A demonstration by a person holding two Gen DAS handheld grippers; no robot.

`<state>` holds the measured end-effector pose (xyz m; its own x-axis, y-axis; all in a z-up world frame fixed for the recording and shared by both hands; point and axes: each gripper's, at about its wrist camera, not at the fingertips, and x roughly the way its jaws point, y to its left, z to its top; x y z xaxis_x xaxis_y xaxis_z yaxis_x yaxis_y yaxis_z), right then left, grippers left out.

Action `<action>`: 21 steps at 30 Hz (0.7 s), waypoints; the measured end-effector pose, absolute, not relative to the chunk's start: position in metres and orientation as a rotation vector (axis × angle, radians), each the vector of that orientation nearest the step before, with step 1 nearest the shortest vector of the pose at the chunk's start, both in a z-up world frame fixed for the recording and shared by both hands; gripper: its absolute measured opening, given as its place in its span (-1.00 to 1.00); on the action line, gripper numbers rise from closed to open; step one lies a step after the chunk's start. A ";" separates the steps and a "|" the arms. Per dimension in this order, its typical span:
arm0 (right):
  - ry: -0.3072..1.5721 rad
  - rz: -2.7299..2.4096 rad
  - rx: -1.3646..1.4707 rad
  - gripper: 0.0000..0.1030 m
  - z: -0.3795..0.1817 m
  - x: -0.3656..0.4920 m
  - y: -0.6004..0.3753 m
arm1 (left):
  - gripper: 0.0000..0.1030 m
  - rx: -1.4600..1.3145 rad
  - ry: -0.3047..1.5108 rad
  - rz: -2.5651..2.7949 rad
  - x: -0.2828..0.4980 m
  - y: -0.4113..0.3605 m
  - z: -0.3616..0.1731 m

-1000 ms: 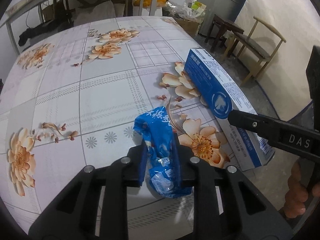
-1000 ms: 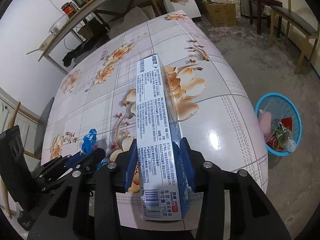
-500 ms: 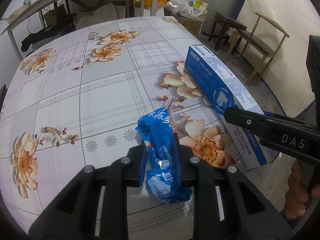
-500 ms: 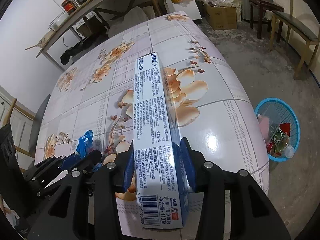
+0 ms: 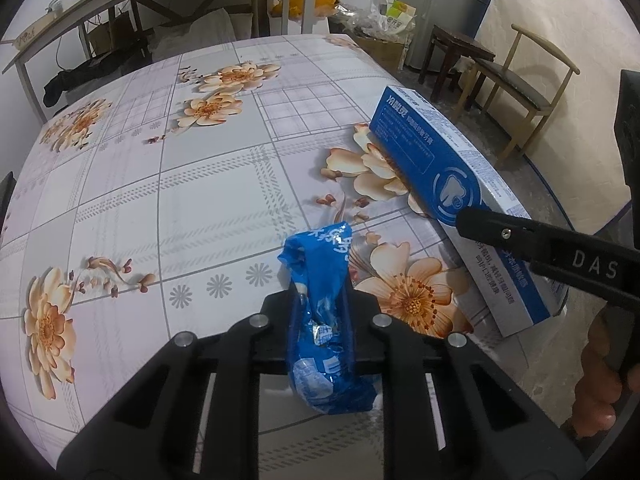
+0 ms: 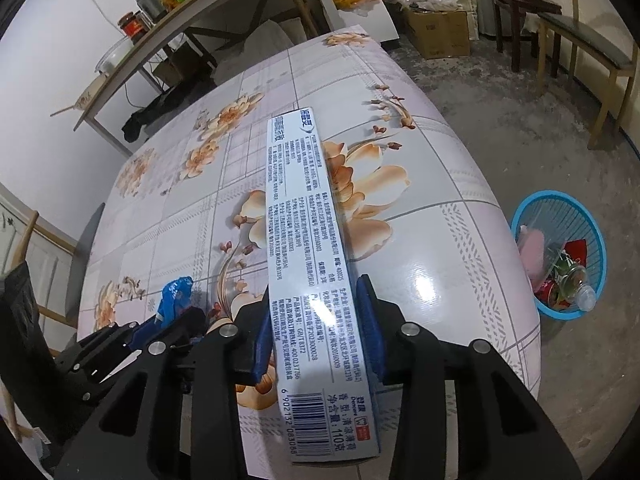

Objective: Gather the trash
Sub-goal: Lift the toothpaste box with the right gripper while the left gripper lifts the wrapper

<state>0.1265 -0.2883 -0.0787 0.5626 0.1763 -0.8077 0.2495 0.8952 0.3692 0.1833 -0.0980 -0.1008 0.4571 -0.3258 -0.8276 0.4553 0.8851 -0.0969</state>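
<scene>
My left gripper [image 5: 320, 304] is shut on a crumpled blue plastic wrapper [image 5: 320, 276] and holds it just above the near edge of the flowered table [image 5: 160, 184]. My right gripper [image 6: 316, 320] is shut on a long blue and white toothpaste box [image 6: 304, 240], held lengthwise above the table's right side. The box also shows in the left wrist view [image 5: 448, 184], with the right gripper's finger [image 5: 520, 240] across it. The wrapper shows in the right wrist view [image 6: 176, 296] at the lower left.
A blue trash basket [image 6: 560, 256] with a bottle and other trash stands on the floor right of the table. Wooden chairs [image 5: 516, 76] and a stool [image 5: 456, 52] stand beyond the table's right side. A shelf table [image 6: 160, 40] and boxes stand at the back.
Both grippers have risen and tilted a little with their loads; the box and the wrapper stand higher above the table. Both grips are unchanged.
</scene>
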 end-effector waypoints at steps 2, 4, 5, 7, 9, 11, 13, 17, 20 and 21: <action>0.981 -0.041 0.488 -0.30 -0.079 0.126 -0.289 | -0.71 0.144 0.984 -0.481 0.184 -0.097 -0.100; 0.979 -0.041 0.492 -0.30 -0.079 0.125 -0.290 | -0.72 0.144 0.983 -0.480 0.182 -0.098 -0.100; 0.978 -0.040 0.493 -0.30 -0.078 0.125 -0.290 | -0.72 0.145 0.983 -0.480 0.182 -0.098 -0.100; 0.975 -0.036 0.498 -0.30 -0.077 0.125 -0.290 | -0.73 0.146 0.981 -0.479 0.181 -0.098 -0.099; 0.972 -0.036 0.499 -0.30 -0.076 0.124 -0.290 | -0.73 0.146 0.977 -0.477 0.181 -0.097 -0.097; 0.969 -0.036 0.497 -0.30 -0.075 0.124 -0.290 | -0.74 0.143 0.971 -0.475 0.179 -0.097 -0.095; 0.965 -0.036 0.496 -0.30 -0.073 0.123 -0.290 | -0.74 0.143 0.963 -0.472 0.179 -0.095 -0.093; 0.959 -0.039 0.496 -0.30 -0.071 0.121 -0.291 | -0.74 0.143 0.954 -0.467 0.174 -0.095 -0.089; 0.954 -0.038 0.496 -0.30 -0.068 0.119 -0.290 | -0.75 0.142 0.946 -0.464 0.171 -0.094 -0.086; 0.953 -0.038 0.496 -0.30 -0.068 0.118 -0.290 | -0.75 0.143 0.943 -0.463 0.170 -0.093 -0.085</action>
